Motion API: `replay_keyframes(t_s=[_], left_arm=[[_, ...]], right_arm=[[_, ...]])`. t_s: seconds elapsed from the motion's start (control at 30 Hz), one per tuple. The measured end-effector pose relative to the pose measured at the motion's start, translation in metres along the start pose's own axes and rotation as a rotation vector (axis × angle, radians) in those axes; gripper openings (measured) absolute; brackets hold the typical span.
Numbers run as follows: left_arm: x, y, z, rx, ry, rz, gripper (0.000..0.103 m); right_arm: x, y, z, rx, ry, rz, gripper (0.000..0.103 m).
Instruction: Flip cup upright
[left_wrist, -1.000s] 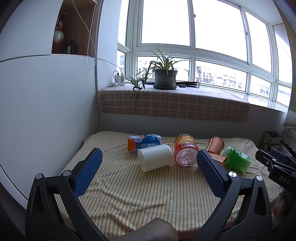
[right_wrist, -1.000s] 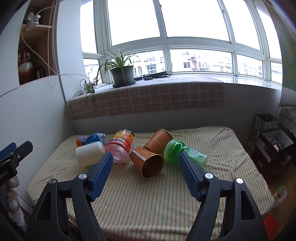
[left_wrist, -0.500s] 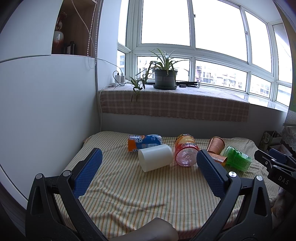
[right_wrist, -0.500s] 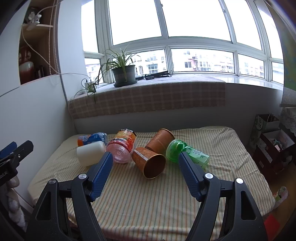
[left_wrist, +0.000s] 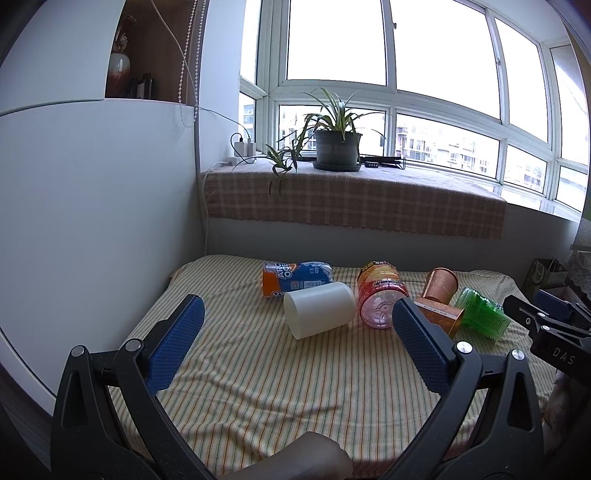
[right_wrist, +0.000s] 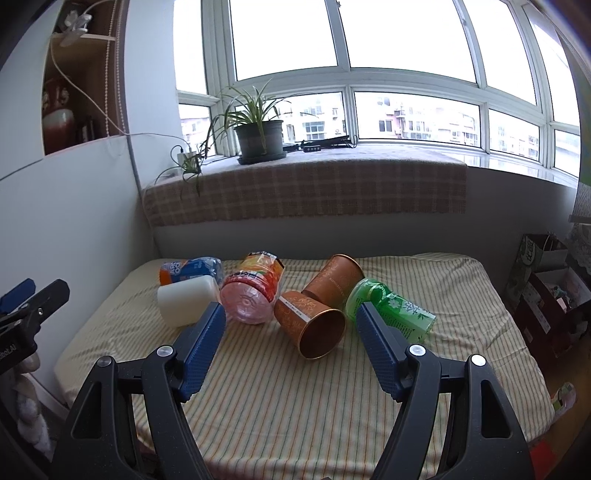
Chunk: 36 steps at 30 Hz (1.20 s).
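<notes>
A white cup (left_wrist: 319, 308) lies on its side on the striped cloth, mouth toward the left front; it also shows in the right wrist view (right_wrist: 187, 301). Two copper cups lie on their sides: one (right_wrist: 314, 323) with its open mouth facing me, one (right_wrist: 334, 282) behind it. They also show in the left wrist view (left_wrist: 439, 295). My left gripper (left_wrist: 295, 332) is open and empty, short of the white cup. My right gripper (right_wrist: 290, 332) is open and empty, its fingers framing the near copper cup from in front.
A pink-bottomed bottle (right_wrist: 255, 293), a blue-orange bottle (right_wrist: 190, 268) and a green bottle (right_wrist: 393, 308) lie among the cups. White wall at left, a checked window ledge with a potted plant (right_wrist: 258, 136) behind. Boxes (right_wrist: 546, 280) stand right of the table.
The right wrist view has shifted slightly, the cups sitting a little further right between the fingers. The left gripper has barely moved. Both stay open.
</notes>
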<state>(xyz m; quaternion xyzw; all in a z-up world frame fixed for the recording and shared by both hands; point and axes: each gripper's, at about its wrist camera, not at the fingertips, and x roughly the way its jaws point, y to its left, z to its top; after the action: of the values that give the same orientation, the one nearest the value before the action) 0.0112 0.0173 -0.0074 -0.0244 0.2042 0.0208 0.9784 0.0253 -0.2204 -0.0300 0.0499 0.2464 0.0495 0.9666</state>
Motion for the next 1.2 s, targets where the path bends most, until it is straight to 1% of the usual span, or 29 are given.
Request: replay_keyframes(t_s=[0.13,0.3,0.43,0.6,0.7,0.87,0.97,1.03,1.2], left_arm=[[0.005,0.006,-0.001,-0.003,0.004,0.008,0.103],[0.012,0.018,-0.005,0.002,0.032,0.017,0.103],[0.019,0.033,-0.01,-0.012,0.068,0.032,0.103],[0.022,0.051,-0.016,-0.033,0.096,0.044,0.103],[0.023,0.059,-0.02,-0.044,0.109,0.044,0.103],[0.025,0.068,-0.027,-0.062,0.142,0.037,0.103],[0.027,0.072,-0.029,-0.07,0.158,0.037,0.103],[0.027,0.077,-0.03,-0.077,0.163,0.045,0.103],[0.028,0.094,-0.031,-0.124,0.164,0.085,0.103]], right_arm=[[0.014,0.007,0.004,-0.029,0.015,0.033,0.073],[0.04,0.017,0.017,-0.06,0.04,0.142,0.073],[0.064,0.034,0.035,-0.141,0.057,0.209,0.073],[0.103,0.061,0.057,-0.268,0.137,0.301,0.073],[0.124,0.082,0.068,-0.371,0.176,0.347,0.073],[0.164,0.114,0.073,-0.527,0.284,0.437,0.073],[0.19,0.132,0.073,-0.599,0.335,0.454,0.073],[0.212,0.146,0.074,-0.641,0.39,0.472,0.073],[0.251,0.178,0.074,-0.792,0.489,0.477,0.073]])
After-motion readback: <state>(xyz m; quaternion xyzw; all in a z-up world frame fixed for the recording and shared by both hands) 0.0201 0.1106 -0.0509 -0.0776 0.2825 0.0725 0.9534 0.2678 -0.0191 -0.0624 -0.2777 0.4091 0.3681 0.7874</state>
